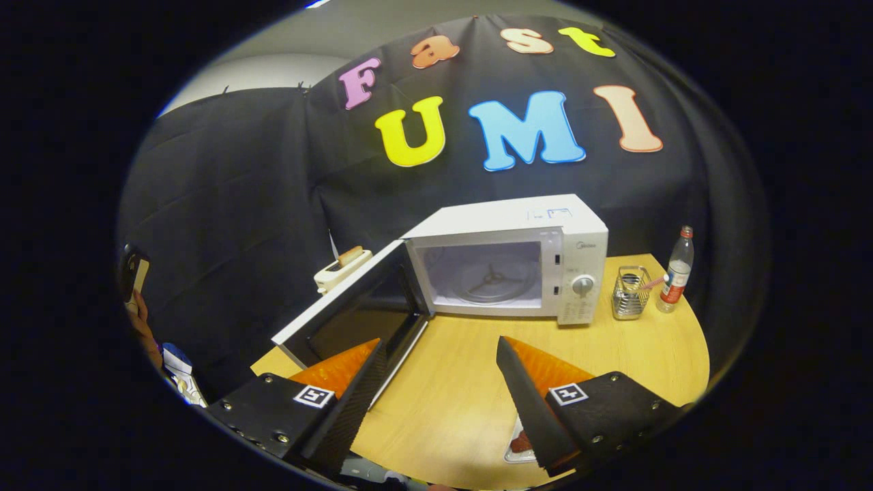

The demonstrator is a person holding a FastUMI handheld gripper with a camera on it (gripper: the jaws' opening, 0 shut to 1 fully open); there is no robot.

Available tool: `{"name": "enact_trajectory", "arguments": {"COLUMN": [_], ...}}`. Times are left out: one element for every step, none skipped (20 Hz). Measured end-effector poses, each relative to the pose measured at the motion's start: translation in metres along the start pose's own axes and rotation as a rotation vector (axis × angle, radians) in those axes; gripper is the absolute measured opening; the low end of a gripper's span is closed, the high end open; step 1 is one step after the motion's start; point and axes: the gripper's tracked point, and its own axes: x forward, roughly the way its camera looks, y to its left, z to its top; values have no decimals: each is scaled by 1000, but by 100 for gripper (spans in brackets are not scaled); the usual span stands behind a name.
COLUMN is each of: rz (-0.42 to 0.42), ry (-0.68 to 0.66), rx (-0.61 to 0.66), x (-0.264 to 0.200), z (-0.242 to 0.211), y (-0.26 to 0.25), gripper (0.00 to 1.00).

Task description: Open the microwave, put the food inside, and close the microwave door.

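Note:
A white microwave (pixel 518 262) stands at the back of the wooden table (pixel 464 382). Its door (pixel 348 307) is swung wide open to the left, and the cavity shows a bare turntable ring (pixel 492 279). My gripper (pixel 440 351) hovers above the table in front of the microwave, open, with nothing between its fingers. Under the right finger (pixel 528 402), near the table's front edge, a white plate of food (pixel 518 447) peeks out, mostly hidden.
To the right of the microwave stand a wire holder (pixel 631 293) and a plastic bottle with a red label (pixel 676 273). A white toaster with bread (pixel 343 267) sits behind the open door. A person's hand holding a phone (pixel 134 279) is at the far left.

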Motion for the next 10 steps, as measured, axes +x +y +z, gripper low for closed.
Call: {"name": "enact_trajectory", "arguments": {"rz": [-14,-29,-45,-61,-76,-88,-98,-107,-115,-120], "ry": [10,20,32,43,52,63,71,84,98,113], "rx": [20,42,67,89,114,137,158,177,195,214], "x": [0,-1,-1,-1,-2,-4,-4,-5,-4,-4], "z": [-5,-9,-14,-18,-23,-27,-32,-36,-43,-49], "y": [-14,-28,-44,-57,-70,-84,-95,-106,-116,-126], "gripper": [99,99,99,99,99,99,99,100,100,100]}}
